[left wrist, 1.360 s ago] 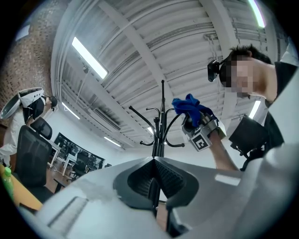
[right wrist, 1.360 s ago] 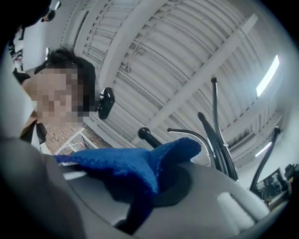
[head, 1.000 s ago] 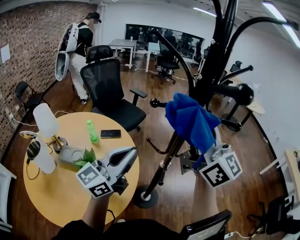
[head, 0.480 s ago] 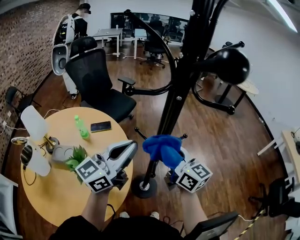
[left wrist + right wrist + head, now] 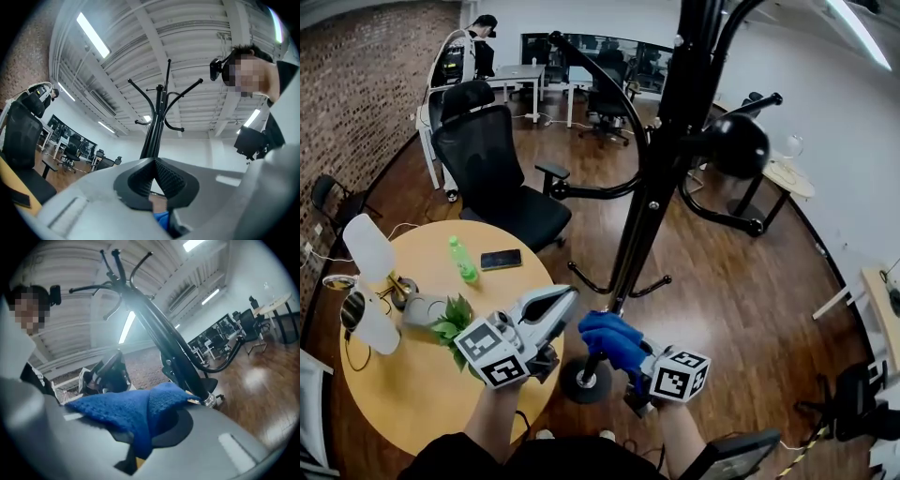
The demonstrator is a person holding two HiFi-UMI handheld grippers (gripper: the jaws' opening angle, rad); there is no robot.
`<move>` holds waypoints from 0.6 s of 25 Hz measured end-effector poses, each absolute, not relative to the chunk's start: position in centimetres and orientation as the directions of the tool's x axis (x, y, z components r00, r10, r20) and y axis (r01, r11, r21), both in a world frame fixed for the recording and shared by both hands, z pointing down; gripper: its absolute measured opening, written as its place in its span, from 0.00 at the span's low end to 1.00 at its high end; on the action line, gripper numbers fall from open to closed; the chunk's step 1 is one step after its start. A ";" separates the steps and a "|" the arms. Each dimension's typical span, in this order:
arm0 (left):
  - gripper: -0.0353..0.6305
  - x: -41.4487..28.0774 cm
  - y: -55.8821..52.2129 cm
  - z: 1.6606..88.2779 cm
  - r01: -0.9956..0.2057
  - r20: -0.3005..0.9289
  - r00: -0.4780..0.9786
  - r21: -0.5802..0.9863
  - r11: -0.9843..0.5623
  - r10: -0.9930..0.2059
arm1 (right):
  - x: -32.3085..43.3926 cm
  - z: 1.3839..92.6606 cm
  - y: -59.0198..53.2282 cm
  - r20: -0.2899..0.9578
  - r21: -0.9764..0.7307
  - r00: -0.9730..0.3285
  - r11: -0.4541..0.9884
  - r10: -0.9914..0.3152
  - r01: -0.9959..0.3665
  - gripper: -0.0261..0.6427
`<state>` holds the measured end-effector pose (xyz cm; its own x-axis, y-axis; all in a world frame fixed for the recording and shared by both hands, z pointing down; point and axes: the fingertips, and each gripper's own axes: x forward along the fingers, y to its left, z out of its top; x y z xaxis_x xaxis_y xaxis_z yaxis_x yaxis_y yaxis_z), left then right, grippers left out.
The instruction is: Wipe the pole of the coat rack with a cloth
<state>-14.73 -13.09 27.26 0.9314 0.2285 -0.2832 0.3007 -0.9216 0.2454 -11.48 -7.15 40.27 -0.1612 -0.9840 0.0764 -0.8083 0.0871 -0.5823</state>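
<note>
The black coat rack pole (image 5: 652, 187) slants from the top of the head view down to its round base (image 5: 584, 381). A blue cloth (image 5: 613, 340) lies against the lowest part of the pole, just above the base. My right gripper (image 5: 628, 354) is shut on the cloth, its marker cube low at the right. In the right gripper view the cloth (image 5: 126, 411) drapes over the right gripper (image 5: 140, 446), one tip against the pole (image 5: 178, 357). My left gripper (image 5: 562, 302) hovers left of the pole over the table's edge, shut and holding nothing. From the left gripper (image 5: 157, 171) the pole (image 5: 154, 126) rises ahead.
A round wooden table (image 5: 403, 394) at the left carries a green bottle (image 5: 462, 259), a phone (image 5: 501, 259), a small plant (image 5: 450, 317) and white lamps. A black office chair (image 5: 502, 178) stands behind it. Curved rack arms (image 5: 605, 94) stick out. A person (image 5: 478, 47) stands far back.
My right gripper has slid the blue cloth down the pole, from about mid-height to just above the base. The left gripper has hardly moved.
</note>
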 end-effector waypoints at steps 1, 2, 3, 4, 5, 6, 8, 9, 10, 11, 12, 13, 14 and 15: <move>0.05 -14.9 -13.2 27.2 0.296 -0.284 0.932 0.244 -0.923 0.224 | -11.0 40.3 -7.3 0.069 -0.592 -0.149 0.079 -0.986 -0.802 0.07; 0.05 -15.0 -13.4 27.1 0.291 -0.285 0.933 0.243 -0.925 0.219 | -10.2 40.4 -7.7 0.064 -0.585 -0.122 0.062 -0.990 -0.809 0.07; 0.05 -15.2 -13.5 27.1 0.287 -0.285 0.934 0.243 -0.927 0.215 | -9.3 40.3 -8.1 0.057 -0.564 -0.084 0.038 -0.995 -0.825 0.07; 0.05 -15.4 -13.6 27.0 0.284 -0.286 0.935 0.241 -0.928 0.212 | -8.3 39.9 -8.5 0.043 -0.536 -0.042 0.013 -0.998 -0.844 0.07; 0.05 -15.6 -13.6 26.9 0.281 -0.286 0.935 0.239 -0.929 0.210 | -7.3 39.0 -8.7 0.021 -0.508 -0.003 -0.008 -1.000 -0.861 0.07; 0.05 -15.8 -13.6 26.8 0.279 -0.288 0.935 0.236 -0.931 0.208 | -6.6 37.7 -8.9 -0.002 -0.479 0.026 -0.022 -1.000 -0.878 0.07; 0.05 -16.3 -13.9 26.5 0.272 -0.295 0.934 0.228 -0.935 0.200 | -6.2 34.4 -9.2 -0.065 -0.410 0.041 -0.011 -0.997 -0.912 0.07; 0.05 -16.6 -14.1 26.4 0.266 -0.300 0.934 0.226 -0.937 0.193 | -6.4 32.2 -9.4 -0.117 -0.377 0.036 0.011 -0.992 -0.926 0.07; 0.05 -16.8 -14.4 26.3 0.262 -0.306 0.933 0.223 -0.939 0.188 | -6.7 29.7 -9.5 -0.178 -0.347 0.029 0.035 -0.984 -0.937 0.07; 0.05 -16.9 -14.6 26.1 0.260 -0.310 0.932 0.221 -0.940 0.185 | -7.0 27.1 -9.6 -0.237 -0.316 0.023 0.054 -0.971 -0.947 0.07; 0.05 -17.1 -14.6 26.0 0.261 -0.315 0.931 0.217 -0.941 0.185 | -7.1 24.4 -9.6 -0.289 -0.280 0.021 0.064 -0.957 -0.958 0.07; 0.05 -17.2 -14.6 25.8 0.262 -0.321 0.929 0.212 -0.941 0.186 | -7.1 21.6 -9.6 -0.335 -0.239 0.019 0.065 -0.942 -0.969 0.07; 0.05 -17.4 -14.6 25.6 0.263 -0.327 0.927 0.208 -0.942 0.186 | -7.1 18.9 -9.5 -0.379 -0.201 0.017 0.064 -0.925 -0.978 0.07; 0.05 -17.7 -14.6 25.4 0.263 -0.332 0.925 0.205 -0.943 0.185 | -7.1 16.4 -9.4 -0.422 -0.171 0.018 0.060 -0.906 -0.983 0.07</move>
<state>-17.67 -14.57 25.38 0.9247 0.1855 -0.3325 0.2629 -0.9427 0.2052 -7.08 -9.36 16.35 0.0183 -0.9062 -0.4224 -0.9835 0.0598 -0.1708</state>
